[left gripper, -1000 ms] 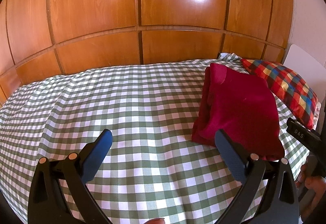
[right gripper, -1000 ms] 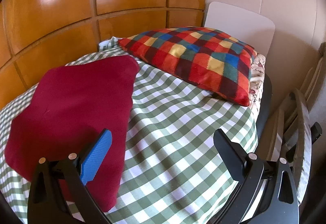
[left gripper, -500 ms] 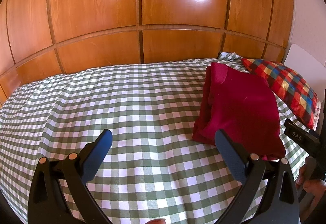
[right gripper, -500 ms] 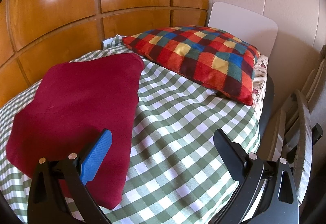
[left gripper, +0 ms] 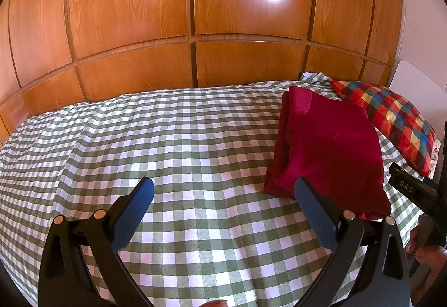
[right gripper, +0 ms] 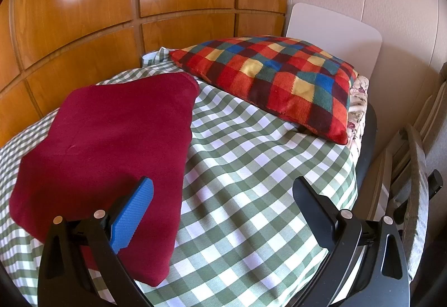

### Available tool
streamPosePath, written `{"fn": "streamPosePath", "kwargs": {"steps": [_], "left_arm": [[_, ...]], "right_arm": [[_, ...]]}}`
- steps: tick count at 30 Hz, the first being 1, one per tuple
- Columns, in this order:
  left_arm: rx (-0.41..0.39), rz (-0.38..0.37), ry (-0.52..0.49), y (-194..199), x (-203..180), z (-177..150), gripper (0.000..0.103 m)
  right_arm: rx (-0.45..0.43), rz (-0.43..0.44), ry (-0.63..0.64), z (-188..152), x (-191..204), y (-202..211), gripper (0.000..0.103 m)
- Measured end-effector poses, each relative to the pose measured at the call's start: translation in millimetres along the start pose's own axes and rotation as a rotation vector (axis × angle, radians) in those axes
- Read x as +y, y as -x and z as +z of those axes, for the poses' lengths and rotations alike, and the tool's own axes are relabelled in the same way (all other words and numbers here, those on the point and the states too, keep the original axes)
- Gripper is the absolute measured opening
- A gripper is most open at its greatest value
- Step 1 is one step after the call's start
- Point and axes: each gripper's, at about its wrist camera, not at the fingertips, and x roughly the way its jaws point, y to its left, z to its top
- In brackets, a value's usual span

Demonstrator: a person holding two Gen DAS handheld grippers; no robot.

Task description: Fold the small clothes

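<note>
From your left wrist camera, your left gripper (left gripper: 223, 195) hangs above the green-and-white checked bedspread (left gripper: 167, 145) with its jaws spread wide and nothing between them; its blue-padded fingers (left gripper: 134, 212) frame bare cloth; the folded dark red garment (left gripper: 329, 145) lies on the bedspread to the right of that gap, its stacked layers showing along its left edge, and the right-hand finger overlaps its near corner in the picture, though you cannot tell whether it touches; beyond the garment a multicoloured checked pillow (left gripper: 391, 117) sits at the head of the bed, just beside it; glossy wooden panels (left gripper: 195, 14) rise behind the bed; at the right edge you can see part of your other tool and some fingers of your right hand (left gripper: 427, 254). From your right wrist camera, your right gripper (right gripper: 223, 195) is likewise released and holds nothing; the red garment (right gripper: 111, 139) lies flat on the bedspread (right gripper: 251, 181) at the left, with the blue-padded finger (right gripper: 134, 215) in front of its near part; the pillow (right gripper: 279, 83) rests further back, near the garment's far corner; a white board (right gripper: 335, 28) stands behind the pillow against the pale wall.
</note>
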Motion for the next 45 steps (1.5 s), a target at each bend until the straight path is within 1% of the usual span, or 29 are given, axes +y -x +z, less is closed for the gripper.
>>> {"fn": "streamPosePath", "kwargs": {"steps": [31,37,40,45], "left_arm": [[-0.018,0.006,0.001,6.8,-1.5,2.6,0.101],[-0.039,0.012,-0.007,9.7,-2.0,3.0,0.1],[-0.031,0.014,-0.017,8.6,-2.6,2.3,0.1],[-0.005,0.012,0.025,5.6,2.4,1.9,0.1]], "right_arm": [[0.0,-0.002,-0.001,-2.3,-0.1,1.4,0.099],[0.0,-0.002,0.0,-2.3,-0.4,1.0,0.099],[0.0,-0.002,-0.001,-2.6,-0.2,1.6,0.099],[-0.002,-0.003,-0.001,-2.6,-0.1,1.6,0.099]]}}
